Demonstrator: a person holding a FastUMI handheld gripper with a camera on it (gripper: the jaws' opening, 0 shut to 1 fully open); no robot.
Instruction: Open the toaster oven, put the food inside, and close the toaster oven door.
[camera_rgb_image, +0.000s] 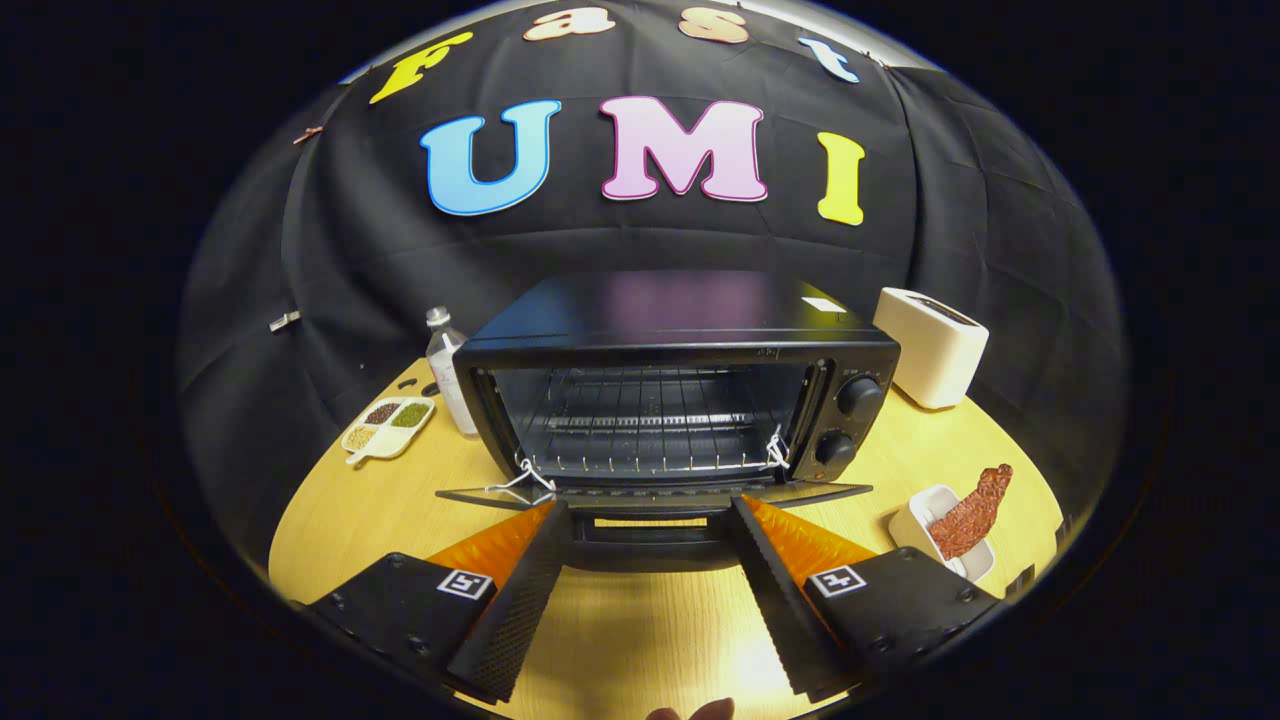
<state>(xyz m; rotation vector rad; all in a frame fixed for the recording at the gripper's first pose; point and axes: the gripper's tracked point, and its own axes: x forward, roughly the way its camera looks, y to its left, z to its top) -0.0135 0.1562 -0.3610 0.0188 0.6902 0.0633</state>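
Your gripper (650, 512) hangs wide open and empty, fingers flanking the dropped glass door (650, 497) of the black toaster oven (680, 345). Cavity's ready! The reddish-brown slab of meat (972, 518) waits in its white dish (915, 522), off beyond your right finger.

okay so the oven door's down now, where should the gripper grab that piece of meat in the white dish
Grip the meat on its upper half, which sticks up above the white dish. Come from above, fingers across its flat faces. The gripper is open at the oven door, the dish off beside it.
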